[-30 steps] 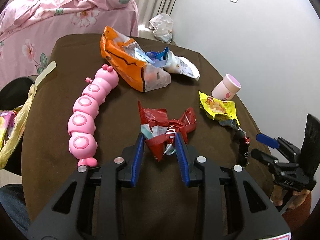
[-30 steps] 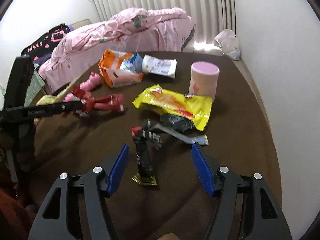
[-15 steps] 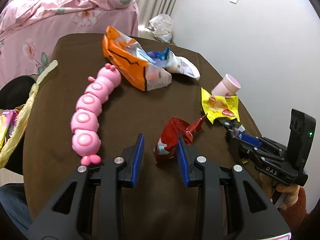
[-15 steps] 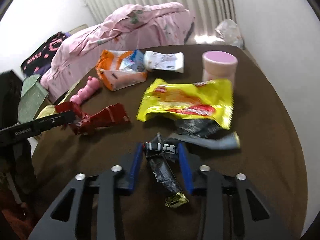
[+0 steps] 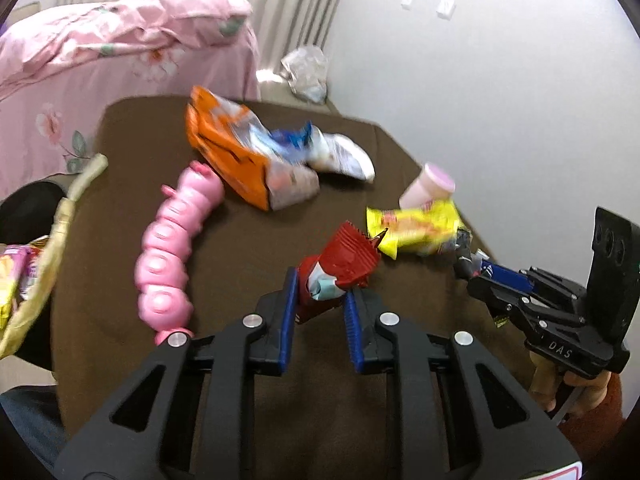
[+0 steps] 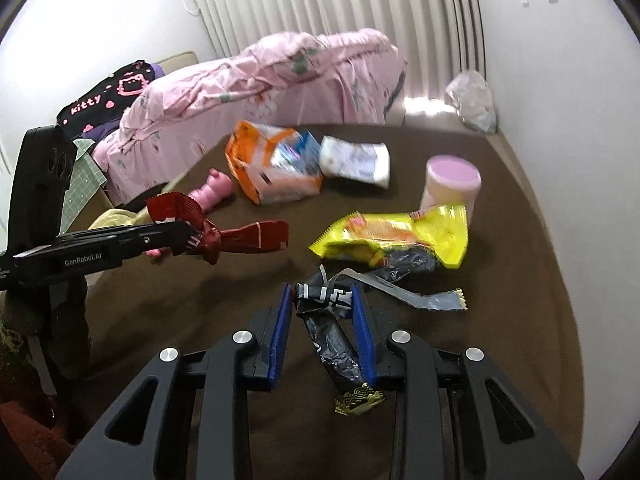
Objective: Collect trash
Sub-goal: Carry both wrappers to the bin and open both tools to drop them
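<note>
Since a second ago, the red wrapper (image 5: 340, 268) is being lifted clear of the brown bench (image 5: 224, 264), clamped in the left tool (image 5: 322, 300), whose jaws have just been closing further. The black wrapper (image 6: 324, 312) is being pinched by the right tool (image 6: 320, 312), which was standing wide open then. A yellow packet (image 6: 400, 232), pink cup (image 6: 452, 180) and orange bag (image 6: 272, 168) are being left lying near a pink bed (image 6: 260, 80). Only the left view is showing a pink caterpillar toy (image 5: 172, 248) whole.
</note>
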{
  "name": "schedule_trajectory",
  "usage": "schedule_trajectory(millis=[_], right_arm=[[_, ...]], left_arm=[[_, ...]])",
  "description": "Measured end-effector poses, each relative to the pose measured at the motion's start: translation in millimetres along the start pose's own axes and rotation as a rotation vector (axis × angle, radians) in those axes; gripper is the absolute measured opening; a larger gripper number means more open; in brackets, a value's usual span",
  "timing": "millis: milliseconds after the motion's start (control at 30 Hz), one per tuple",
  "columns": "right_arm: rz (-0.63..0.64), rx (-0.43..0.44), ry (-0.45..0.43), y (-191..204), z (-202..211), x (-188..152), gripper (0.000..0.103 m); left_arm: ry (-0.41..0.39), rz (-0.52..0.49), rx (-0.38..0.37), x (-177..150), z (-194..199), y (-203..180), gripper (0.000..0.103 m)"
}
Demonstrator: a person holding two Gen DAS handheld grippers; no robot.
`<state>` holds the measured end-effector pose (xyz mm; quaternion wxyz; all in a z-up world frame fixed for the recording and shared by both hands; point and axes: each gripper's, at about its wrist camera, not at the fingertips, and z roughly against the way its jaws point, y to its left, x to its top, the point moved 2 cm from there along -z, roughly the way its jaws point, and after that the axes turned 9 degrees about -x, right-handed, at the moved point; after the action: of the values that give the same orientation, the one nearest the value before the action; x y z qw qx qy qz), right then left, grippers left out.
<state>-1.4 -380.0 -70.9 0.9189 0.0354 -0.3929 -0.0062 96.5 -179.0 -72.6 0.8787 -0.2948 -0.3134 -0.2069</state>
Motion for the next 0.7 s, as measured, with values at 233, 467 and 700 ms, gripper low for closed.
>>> schedule_trajectory(millis=[233, 467, 700], right_arm=[[0.145, 0.0, -0.101, 54.6, 26.8, 32.3, 0.028], [0.251, 0.027, -0.131, 101.8, 37.1, 43.8, 0.028], [0.309, 0.079, -0.135, 134.2, 30.0, 60.1, 0.028]], left_arm=[[-0.152, 0.062, 0.021, 9.2, 64.6, 26.6, 0.021], [-0.242, 0.132, 0.071, -3.0, 117.6, 59.6, 0.021], [-0.359, 0.188, 0.307, -10.4, 162.4, 110.7, 0.021]])
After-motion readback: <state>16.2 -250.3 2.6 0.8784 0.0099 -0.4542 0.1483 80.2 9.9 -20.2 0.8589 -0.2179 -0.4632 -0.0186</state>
